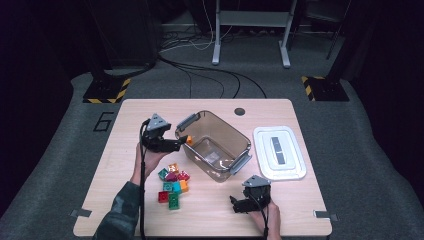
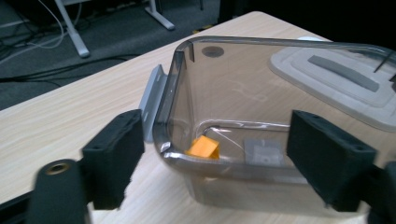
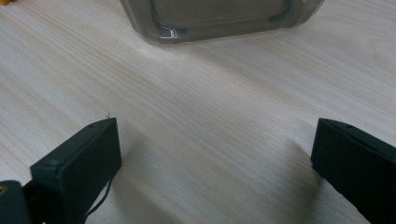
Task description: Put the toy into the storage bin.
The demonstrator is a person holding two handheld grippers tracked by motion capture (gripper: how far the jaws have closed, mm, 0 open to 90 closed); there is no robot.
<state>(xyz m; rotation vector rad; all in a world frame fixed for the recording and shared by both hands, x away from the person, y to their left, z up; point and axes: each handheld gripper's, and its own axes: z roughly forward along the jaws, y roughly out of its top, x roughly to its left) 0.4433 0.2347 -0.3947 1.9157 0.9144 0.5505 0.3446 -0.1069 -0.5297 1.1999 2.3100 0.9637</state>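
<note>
place: lab | signs: hazard-striped stand bases [image 1: 106, 93], floor cables [image 1: 210, 70], dark surroundings

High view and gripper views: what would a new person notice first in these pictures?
The clear plastic container stands open at the table's middle, with its white lid lying to its right. The left gripper is open at the container's rim, and an orange block is inside it. A pile of coloured blocks lies in front, near the person's left arm.

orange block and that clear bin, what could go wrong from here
The small orange block sits just inside the clear smoky plastic bin, near its wall, with the left tongs open at the rim. Lowering could bump the rim and shift the bin. The white lid lies close by, so a sliding bin might hit it.
</note>
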